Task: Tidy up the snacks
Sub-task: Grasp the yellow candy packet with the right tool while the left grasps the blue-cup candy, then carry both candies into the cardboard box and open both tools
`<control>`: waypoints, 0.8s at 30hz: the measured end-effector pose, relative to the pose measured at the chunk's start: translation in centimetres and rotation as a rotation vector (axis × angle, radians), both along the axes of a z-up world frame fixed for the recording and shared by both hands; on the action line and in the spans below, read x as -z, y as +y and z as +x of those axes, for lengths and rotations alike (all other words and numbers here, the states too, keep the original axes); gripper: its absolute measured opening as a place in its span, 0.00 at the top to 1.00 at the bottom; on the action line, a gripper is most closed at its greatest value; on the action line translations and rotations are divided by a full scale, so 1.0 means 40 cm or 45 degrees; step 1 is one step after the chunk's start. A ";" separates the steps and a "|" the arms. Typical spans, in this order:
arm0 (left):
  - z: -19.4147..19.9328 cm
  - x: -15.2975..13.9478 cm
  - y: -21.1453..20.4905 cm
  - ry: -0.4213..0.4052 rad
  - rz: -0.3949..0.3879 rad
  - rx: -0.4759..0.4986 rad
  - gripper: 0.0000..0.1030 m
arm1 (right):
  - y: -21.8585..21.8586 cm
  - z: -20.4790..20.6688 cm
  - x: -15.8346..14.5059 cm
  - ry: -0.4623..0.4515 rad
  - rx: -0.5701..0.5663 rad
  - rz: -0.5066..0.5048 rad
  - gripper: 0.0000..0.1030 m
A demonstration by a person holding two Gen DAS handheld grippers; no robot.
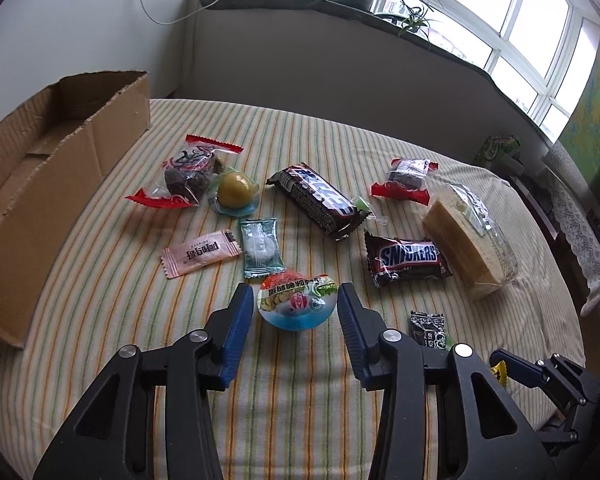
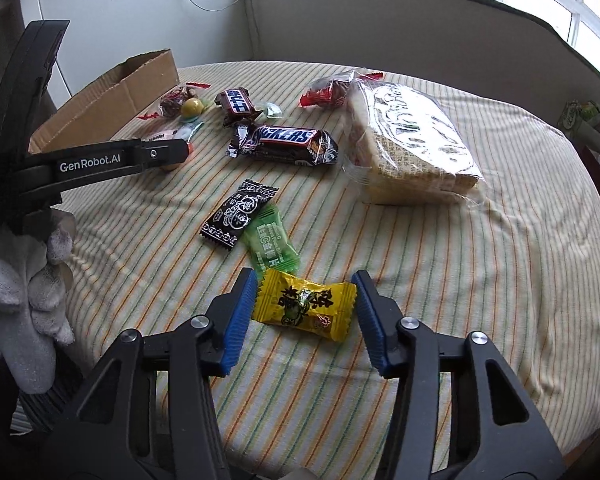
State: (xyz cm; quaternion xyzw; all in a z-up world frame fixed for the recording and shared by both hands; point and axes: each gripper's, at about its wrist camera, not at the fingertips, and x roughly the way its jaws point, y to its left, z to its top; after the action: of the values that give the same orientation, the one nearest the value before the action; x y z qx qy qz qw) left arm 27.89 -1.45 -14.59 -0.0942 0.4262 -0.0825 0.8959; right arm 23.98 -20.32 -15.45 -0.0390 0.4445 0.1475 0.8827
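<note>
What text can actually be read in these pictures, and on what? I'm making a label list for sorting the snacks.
"SNICKERS": on the brown Snickers bar.
"GenRobot.AI": on the arm of the left gripper, seen from the right wrist.
Chinese print shows on the yellow candy, black candy, green candy, pink packet and jelly cup; I can't transcribe it reliably.

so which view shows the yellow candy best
The right wrist view: the yellow candy lies whole and sharp between the right gripper's open blue fingers. The left wrist view shows only a yellow corner behind that gripper.
</note>
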 end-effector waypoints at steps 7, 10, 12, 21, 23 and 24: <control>-0.010 0.002 0.002 -0.026 0.000 0.005 0.62 | -0.023 0.001 -0.006 0.015 0.016 0.041 0.72; -0.016 -0.003 0.007 -0.039 0.009 0.006 0.64 | -0.036 0.002 -0.007 0.028 0.026 0.068 0.78; -0.022 -0.006 0.009 -0.045 0.012 0.008 0.65 | -0.039 0.001 -0.007 0.031 0.029 0.073 0.80; -0.041 -0.018 0.024 -0.059 -0.001 0.012 0.67 | -0.040 -0.016 -0.014 0.028 0.042 0.081 0.88; -0.048 -0.025 0.030 -0.068 -0.009 0.008 0.67 | -0.039 -0.017 -0.018 0.025 0.044 0.085 0.88; -0.050 -0.028 0.032 -0.071 -0.011 0.008 0.67 | -0.040 -0.018 -0.023 0.018 0.050 0.089 0.89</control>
State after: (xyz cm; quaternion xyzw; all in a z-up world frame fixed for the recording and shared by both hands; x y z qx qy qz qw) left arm 25.87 -0.16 -13.45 -0.0942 0.4008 -0.0898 0.9069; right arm 23.25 -21.91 -14.52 0.0016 0.4459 0.1458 0.8831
